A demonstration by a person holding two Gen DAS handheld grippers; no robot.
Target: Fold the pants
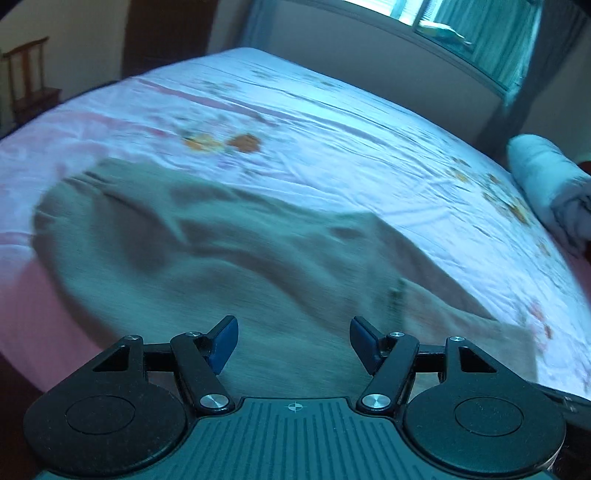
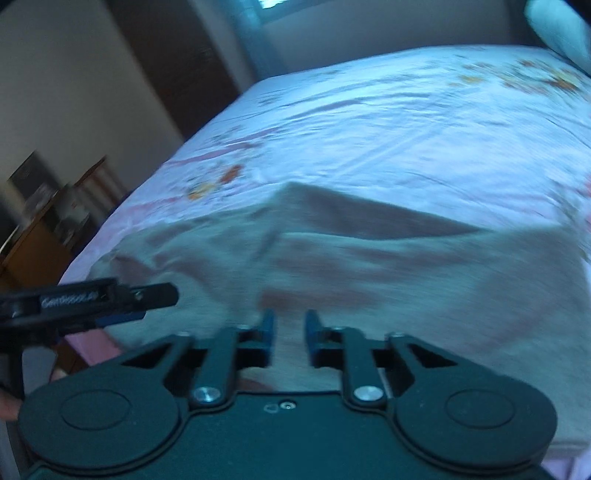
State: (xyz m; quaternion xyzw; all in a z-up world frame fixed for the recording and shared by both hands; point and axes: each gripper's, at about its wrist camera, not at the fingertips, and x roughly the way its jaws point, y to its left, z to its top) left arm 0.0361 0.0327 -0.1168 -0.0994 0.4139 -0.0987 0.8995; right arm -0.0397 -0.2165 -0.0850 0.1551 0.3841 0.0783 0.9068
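Observation:
Beige pants (image 1: pixel 229 258) lie rumpled on the near part of a bed, also in the right wrist view (image 2: pixel 388 266). My left gripper (image 1: pixel 293 341) is open wide above the cloth and holds nothing. It also shows from the side in the right wrist view (image 2: pixel 147 299) at the pants' left edge. My right gripper (image 2: pixel 289 332) is partly open over the near edge of the pants, with cloth showing between its blue pads (image 2: pixel 312 330). Both views are blurred by motion.
The bed has a white and pink flowered sheet (image 1: pixel 332 122). A rolled white blanket (image 1: pixel 546 181) lies at its right edge. A wooden chair (image 1: pixel 29 74) and furniture (image 2: pixel 48 221) stand left of the bed. A window (image 1: pixel 472 29) is behind.

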